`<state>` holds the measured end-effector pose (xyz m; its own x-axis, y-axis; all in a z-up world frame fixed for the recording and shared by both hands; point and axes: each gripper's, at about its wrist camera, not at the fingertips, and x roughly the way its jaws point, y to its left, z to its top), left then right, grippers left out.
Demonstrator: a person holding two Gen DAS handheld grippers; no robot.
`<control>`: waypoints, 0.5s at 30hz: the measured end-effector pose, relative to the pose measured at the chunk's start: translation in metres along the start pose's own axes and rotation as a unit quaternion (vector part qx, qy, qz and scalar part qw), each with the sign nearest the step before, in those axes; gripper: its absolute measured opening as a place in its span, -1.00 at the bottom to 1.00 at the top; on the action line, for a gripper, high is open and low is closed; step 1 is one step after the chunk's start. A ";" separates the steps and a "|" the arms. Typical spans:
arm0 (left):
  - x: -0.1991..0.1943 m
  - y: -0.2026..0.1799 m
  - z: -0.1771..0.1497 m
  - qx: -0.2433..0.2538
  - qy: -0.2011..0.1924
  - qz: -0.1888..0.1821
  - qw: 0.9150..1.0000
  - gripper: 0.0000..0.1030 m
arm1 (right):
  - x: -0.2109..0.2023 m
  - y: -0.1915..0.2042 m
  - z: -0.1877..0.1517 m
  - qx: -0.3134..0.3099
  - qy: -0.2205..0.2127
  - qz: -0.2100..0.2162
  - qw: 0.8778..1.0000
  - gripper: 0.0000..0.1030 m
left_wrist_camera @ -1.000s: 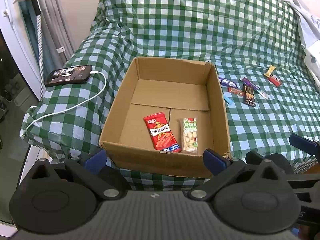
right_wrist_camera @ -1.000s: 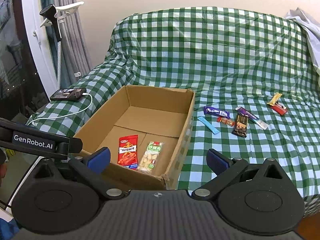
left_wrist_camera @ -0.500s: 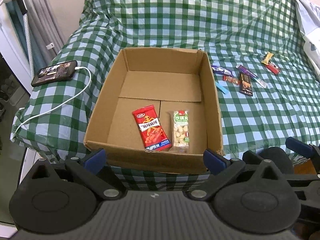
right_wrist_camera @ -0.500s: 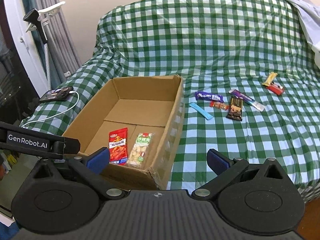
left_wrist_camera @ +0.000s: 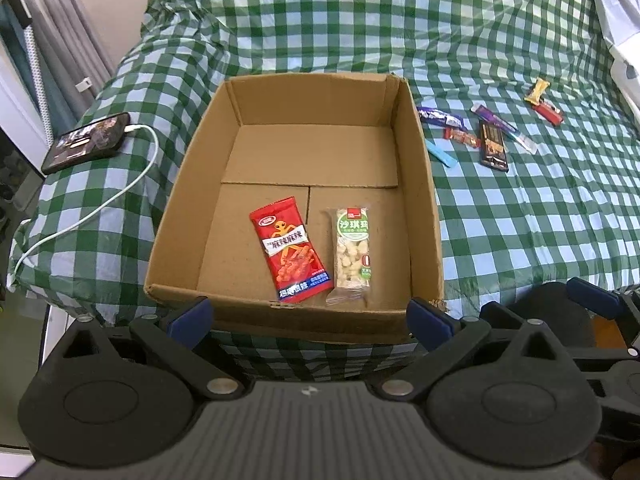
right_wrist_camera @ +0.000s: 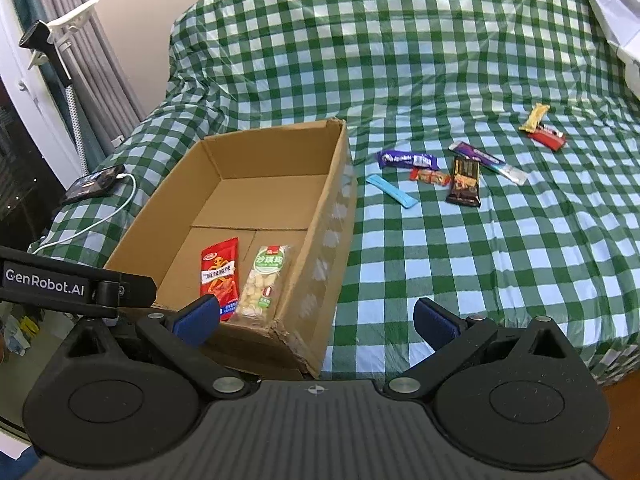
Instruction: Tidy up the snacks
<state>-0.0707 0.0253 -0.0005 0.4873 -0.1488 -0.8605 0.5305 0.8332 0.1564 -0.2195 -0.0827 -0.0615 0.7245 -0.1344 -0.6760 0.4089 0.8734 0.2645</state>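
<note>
An open cardboard box (left_wrist_camera: 420, 168) (right_wrist_camera: 332, 216) sits on a green checked bed cover. Inside lie a red snack packet (left_wrist_camera: 290, 250) (right_wrist_camera: 219, 274) and a clear green-labelled nut packet (left_wrist_camera: 353, 254) (right_wrist_camera: 264, 280). Several loose snacks lie right of the box: a purple bar (right_wrist_camera: 406, 159), a blue stick (right_wrist_camera: 392, 191), a dark chocolate bar (right_wrist_camera: 464, 180), a small red wrapper (right_wrist_camera: 430, 177), and a yellow and a red bar (right_wrist_camera: 542, 128). My left gripper (left_wrist_camera: 310, 316) is open and empty at the box's near wall. My right gripper (right_wrist_camera: 316, 318) is open and empty over the box's near right corner.
A phone (left_wrist_camera: 86, 142) on a white charging cable (left_wrist_camera: 120, 188) lies left of the box near the bed edge. Curtains and a clip stand (right_wrist_camera: 52, 40) are at the left. White cloth (left_wrist_camera: 616, 12) lies at the far right.
Both grippers have moved forward and up, closer over the box and bed. Both stay open and empty. No snack has moved.
</note>
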 end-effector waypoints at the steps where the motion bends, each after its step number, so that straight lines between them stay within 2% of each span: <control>1: 0.002 -0.002 0.002 0.003 0.003 -0.002 1.000 0.99 | 0.002 -0.002 0.001 0.001 0.002 0.000 1.000 0.98; 15: 0.031 -0.030 0.021 0.030 0.031 -0.010 0.999 0.99 | 0.032 -0.019 0.003 0.025 0.033 -0.005 0.999 0.98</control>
<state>-0.0568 -0.0156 -0.0220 0.4337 -0.1308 -0.8915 0.5818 0.7962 0.1662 -0.2027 -0.1045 -0.0860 0.6826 -0.1105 -0.7224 0.4448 0.8471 0.2908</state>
